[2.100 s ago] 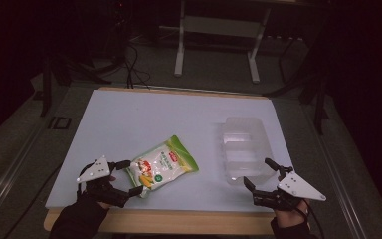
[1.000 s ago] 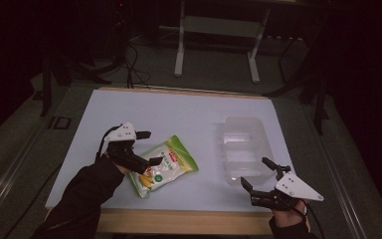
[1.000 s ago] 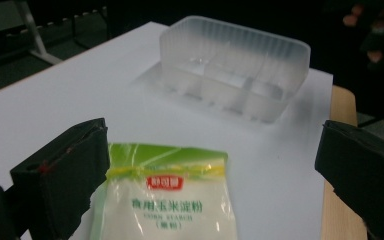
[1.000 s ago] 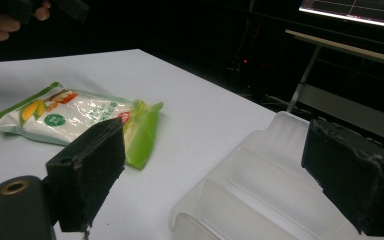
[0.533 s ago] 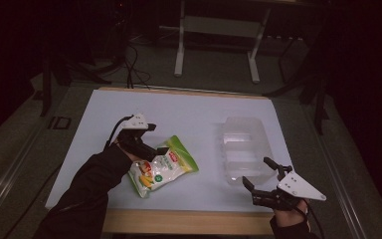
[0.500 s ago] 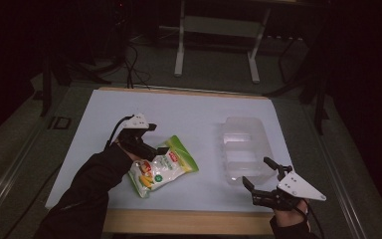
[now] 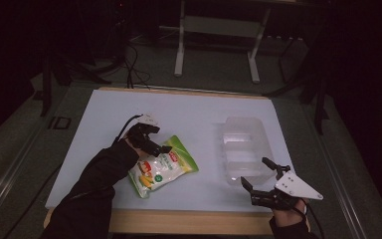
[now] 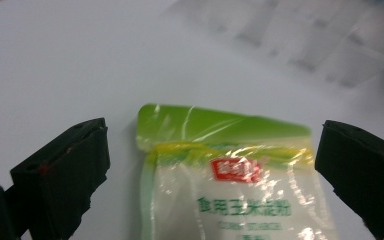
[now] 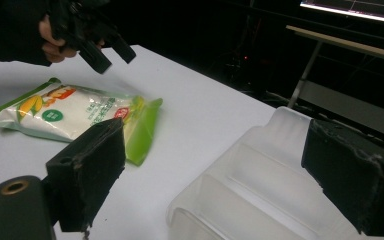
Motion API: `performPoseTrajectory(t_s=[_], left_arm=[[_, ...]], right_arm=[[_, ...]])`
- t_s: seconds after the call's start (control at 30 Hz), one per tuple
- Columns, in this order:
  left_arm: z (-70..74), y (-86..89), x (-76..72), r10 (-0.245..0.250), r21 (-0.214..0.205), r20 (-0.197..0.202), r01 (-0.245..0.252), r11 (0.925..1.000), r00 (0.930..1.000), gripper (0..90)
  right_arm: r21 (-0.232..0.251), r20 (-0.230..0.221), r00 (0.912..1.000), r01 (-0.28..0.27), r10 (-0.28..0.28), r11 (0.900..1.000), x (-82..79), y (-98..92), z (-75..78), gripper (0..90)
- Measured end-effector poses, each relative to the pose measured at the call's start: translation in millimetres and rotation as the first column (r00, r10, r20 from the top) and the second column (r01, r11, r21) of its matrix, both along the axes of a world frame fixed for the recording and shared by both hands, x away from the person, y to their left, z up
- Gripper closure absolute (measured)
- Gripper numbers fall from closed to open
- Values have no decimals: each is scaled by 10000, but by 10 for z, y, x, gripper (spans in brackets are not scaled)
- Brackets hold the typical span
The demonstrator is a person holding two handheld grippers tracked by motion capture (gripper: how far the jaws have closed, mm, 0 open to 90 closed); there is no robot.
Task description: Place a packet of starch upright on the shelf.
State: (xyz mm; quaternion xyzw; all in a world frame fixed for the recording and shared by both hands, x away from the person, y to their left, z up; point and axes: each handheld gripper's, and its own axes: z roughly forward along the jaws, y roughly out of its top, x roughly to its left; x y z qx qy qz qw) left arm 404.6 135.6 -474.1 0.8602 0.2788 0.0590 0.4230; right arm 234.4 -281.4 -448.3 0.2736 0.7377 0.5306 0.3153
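Note:
A bag (image 7: 164, 167) with a green top and a white body printed with corn lies flat on the white table (image 7: 194, 109), left of centre. My left gripper (image 7: 159, 139) hovers open over the bag's green end. In the left gripper view the bag (image 8: 240, 200) lies between the wide-apart jaws of that gripper (image 8: 212, 145), untouched. A clear plastic container (image 7: 243, 147) stands at the right. My right gripper (image 7: 255, 172) is open at the container's near end; its own view shows the container (image 9: 260, 190) between the jaws of the right gripper (image 9: 220, 165), plus the bag (image 9: 75, 112) and the left gripper (image 9: 105, 52) farther off.
The table's wooden front edge (image 7: 189, 221) runs just below both hands. Bare white surface lies behind the bag and between bag and container. Dark floor, cables and a metal stand (image 7: 216, 45) lie beyond the far edge.
My left gripper has travelled from the table's front left corner forward and right, ending over the bag's green top end. The bag and my right gripper have stayed about where they were.

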Motion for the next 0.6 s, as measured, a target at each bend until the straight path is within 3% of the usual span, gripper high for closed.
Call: performPoseTrajectory(t_s=[0.17, 0.27, 0.33, 0.43, 0.5, 0.6], left_arm=[[-122, 1, 106, 319, 53, -308, -318, 9995, 9990, 51], [-215, -22, 154, 242, 553, -600, -209, 9982, 9979, 63], [-272, -35, 171, 303, 536, -752, -263, 9982, 9967, 67], [-345, -62, 196, 174, 782, -995, -96, 9969, 9949, 76], [-405, -81, 224, -33, 935, -1381, 163, 9955, 9904, 80], [-449, -133, 224, -139, 1381, -1473, 345, 9898, 9890, 160]], right_arm=[[-67, -72, 10000, -42, 42, 10000, 6, 4, -12, 104], [-68, -103, 9999, -93, 92, 9999, 11, 8, -17, 104], [-54, -151, 9998, -126, 125, 9999, 15, 8, -21, 104], [10, -240, 9996, -168, 168, 9999, 21, 6, -27, 104], [1, -252, 9995, -181, 181, 9998, 20, 6, -28, 105], [-47, -260, 9995, -206, 205, 9998, 22, 11, -32, 104]])
